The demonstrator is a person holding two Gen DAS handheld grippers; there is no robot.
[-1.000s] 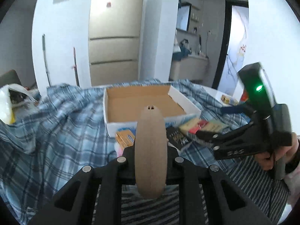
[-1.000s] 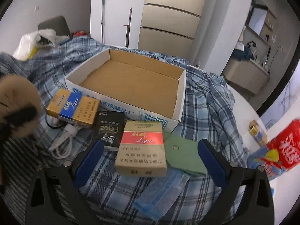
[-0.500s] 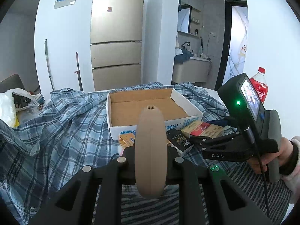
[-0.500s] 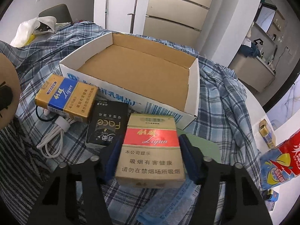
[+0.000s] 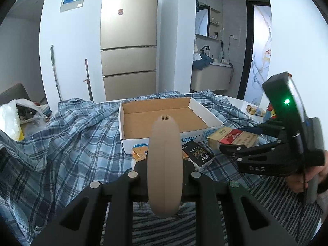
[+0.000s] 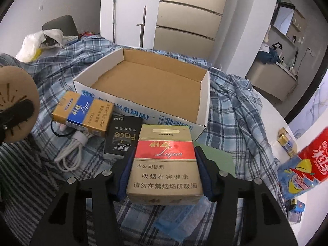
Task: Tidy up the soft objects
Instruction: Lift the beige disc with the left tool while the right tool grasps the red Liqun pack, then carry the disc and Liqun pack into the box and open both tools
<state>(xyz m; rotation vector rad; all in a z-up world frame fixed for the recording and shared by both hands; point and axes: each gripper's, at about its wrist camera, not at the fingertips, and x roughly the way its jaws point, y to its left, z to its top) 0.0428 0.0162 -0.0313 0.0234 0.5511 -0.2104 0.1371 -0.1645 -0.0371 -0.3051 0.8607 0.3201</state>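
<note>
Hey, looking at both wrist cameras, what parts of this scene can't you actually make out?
- Blue-and-gold pack: left wrist view, mostly hidden behind the tan pad held in the left gripper.
- Green flat piece: right wrist view, largely covered by the red-and-gold pack and the right gripper.
- Blue packet: same view, far end hidden under that pack.
- Red bottle: cut off by the lens rim.
</note>
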